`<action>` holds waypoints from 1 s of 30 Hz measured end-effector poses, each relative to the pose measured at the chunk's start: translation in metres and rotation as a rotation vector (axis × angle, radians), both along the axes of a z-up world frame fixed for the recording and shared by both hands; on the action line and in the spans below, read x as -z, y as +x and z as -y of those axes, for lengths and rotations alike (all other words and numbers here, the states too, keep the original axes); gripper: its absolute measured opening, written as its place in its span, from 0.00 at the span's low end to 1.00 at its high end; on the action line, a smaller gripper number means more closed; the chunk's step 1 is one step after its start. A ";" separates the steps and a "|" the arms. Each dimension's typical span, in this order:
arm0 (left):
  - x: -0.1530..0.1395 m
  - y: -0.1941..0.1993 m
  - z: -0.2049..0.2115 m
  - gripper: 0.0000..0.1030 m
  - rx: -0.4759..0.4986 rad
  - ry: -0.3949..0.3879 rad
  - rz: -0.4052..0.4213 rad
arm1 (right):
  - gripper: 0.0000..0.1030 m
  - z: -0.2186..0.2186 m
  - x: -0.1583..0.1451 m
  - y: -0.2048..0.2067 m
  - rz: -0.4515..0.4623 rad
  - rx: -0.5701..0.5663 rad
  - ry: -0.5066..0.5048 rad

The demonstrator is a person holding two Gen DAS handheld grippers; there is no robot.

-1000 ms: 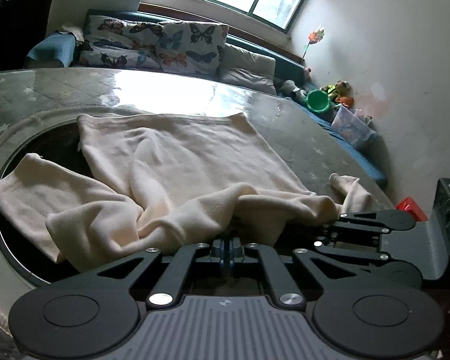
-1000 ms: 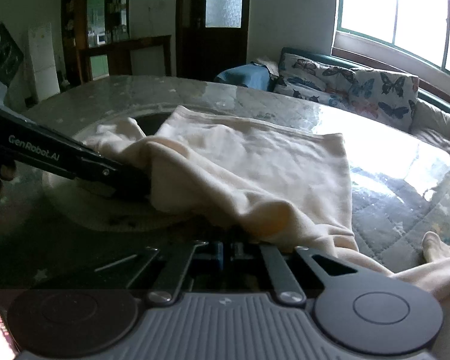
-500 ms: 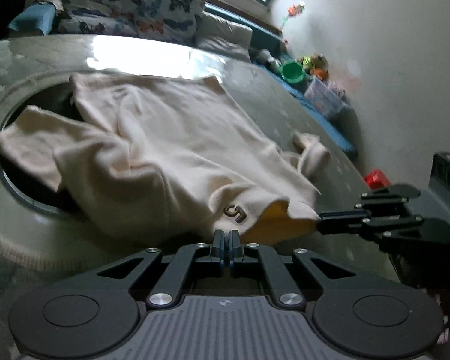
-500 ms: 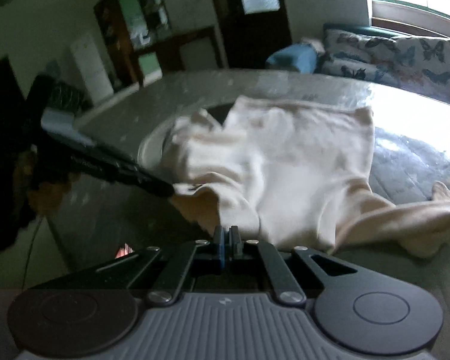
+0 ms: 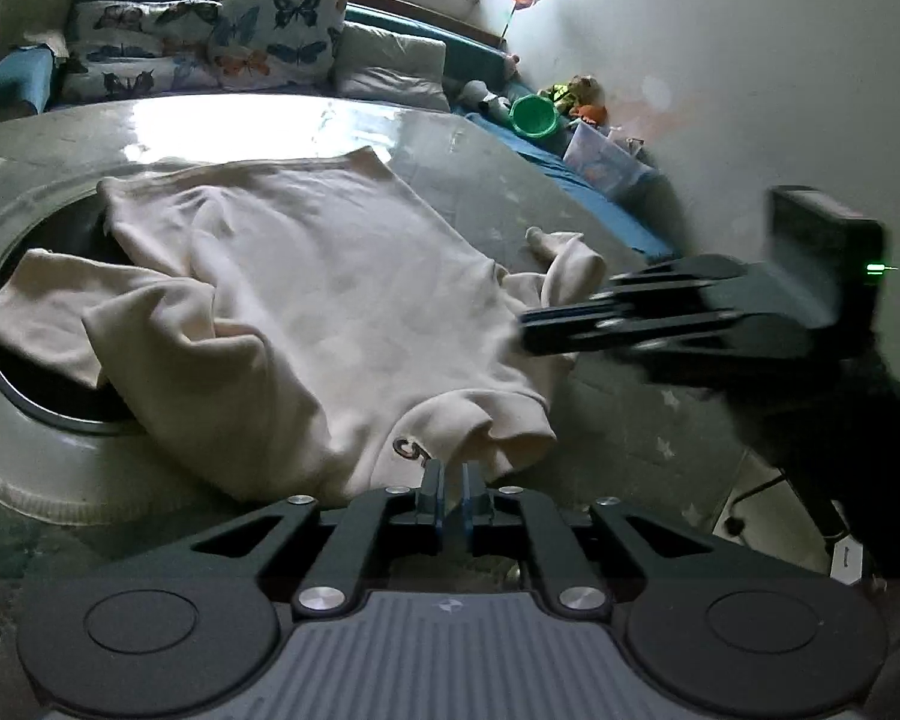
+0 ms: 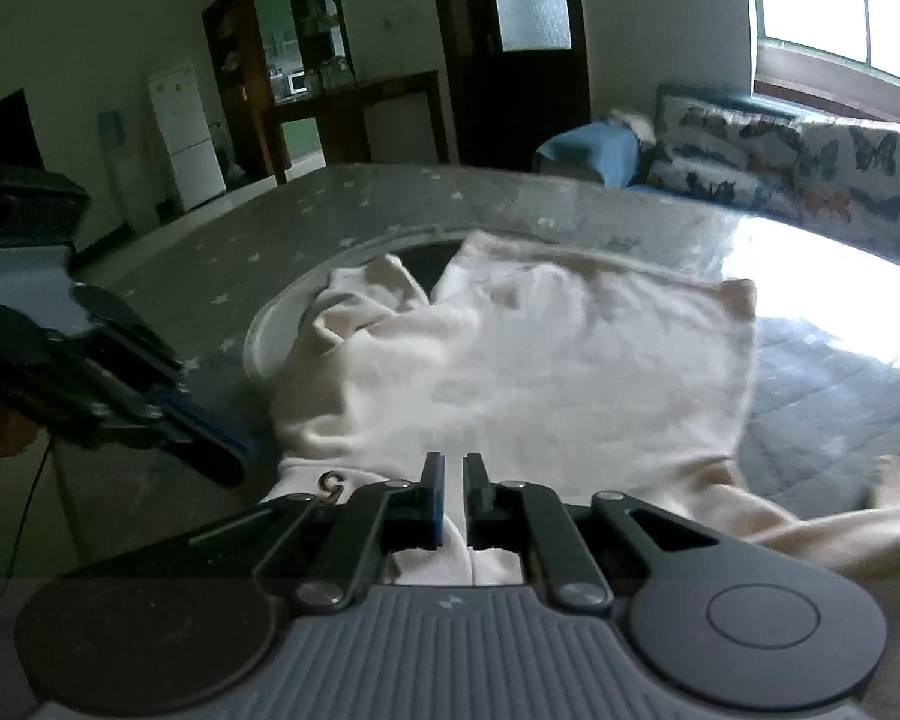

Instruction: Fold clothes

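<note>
A cream sweatshirt point(image 5: 306, 300) lies spread and rumpled on the grey star-print table, one sleeve point(image 5: 564, 255) trailing to the right. It also shows in the right wrist view point(image 6: 540, 372). My left gripper point(image 5: 449, 477) sits at the near collar edge, its jaws a narrow slit apart with a bit of cloth at the tips. My right gripper point(image 6: 452, 471) has its jaws slightly apart over the near edge of the sweatshirt, cloth showing between and below them. The right gripper shows blurred at the right in the left wrist view point(image 5: 660, 318). The left gripper shows at the left in the right wrist view point(image 6: 168, 426).
The table point(image 5: 570, 204) has a round dark inset point(image 5: 42, 372) under the sweatshirt's left side. A sofa with butterfly cushions point(image 5: 210, 54) stands behind. A green bucket point(image 5: 534, 115) and toys sit by the wall. A fridge point(image 6: 186, 135) and a dark door point(image 6: 510, 48) stand behind.
Both grippers have pulled the sweatshirt's near edge toward me and laid it down. The jaws, tight on the cloth before, now stand slightly parted. The right gripper has moved in from the right.
</note>
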State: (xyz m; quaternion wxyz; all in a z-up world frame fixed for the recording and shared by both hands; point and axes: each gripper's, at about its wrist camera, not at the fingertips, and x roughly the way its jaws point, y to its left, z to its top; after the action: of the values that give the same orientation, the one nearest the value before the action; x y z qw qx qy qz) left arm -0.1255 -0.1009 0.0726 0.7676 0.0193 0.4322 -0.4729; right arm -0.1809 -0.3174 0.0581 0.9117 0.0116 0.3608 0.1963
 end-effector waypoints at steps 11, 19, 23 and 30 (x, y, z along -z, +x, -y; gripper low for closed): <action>0.005 0.101 -0.051 0.31 -0.536 0.181 0.252 | 0.08 -0.011 0.029 0.001 -0.072 -0.037 -0.023; 0.033 0.141 -0.043 0.46 -0.644 0.263 0.306 | 0.10 -0.008 0.026 -0.003 -0.074 -0.023 -0.017; 0.042 0.143 -0.035 0.42 -0.623 0.284 0.306 | 0.11 -0.006 0.026 -0.003 -0.076 -0.013 -0.014; 0.043 0.136 -0.028 0.09 -0.621 0.311 0.344 | 0.16 -0.005 0.027 -0.003 -0.069 0.006 -0.014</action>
State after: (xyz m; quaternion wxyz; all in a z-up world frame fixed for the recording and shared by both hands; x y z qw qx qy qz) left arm 0.0103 -0.0731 0.0296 0.9235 0.0827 0.3487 -0.1365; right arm -0.1843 -0.3127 0.0314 0.8994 0.0131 0.3932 0.1903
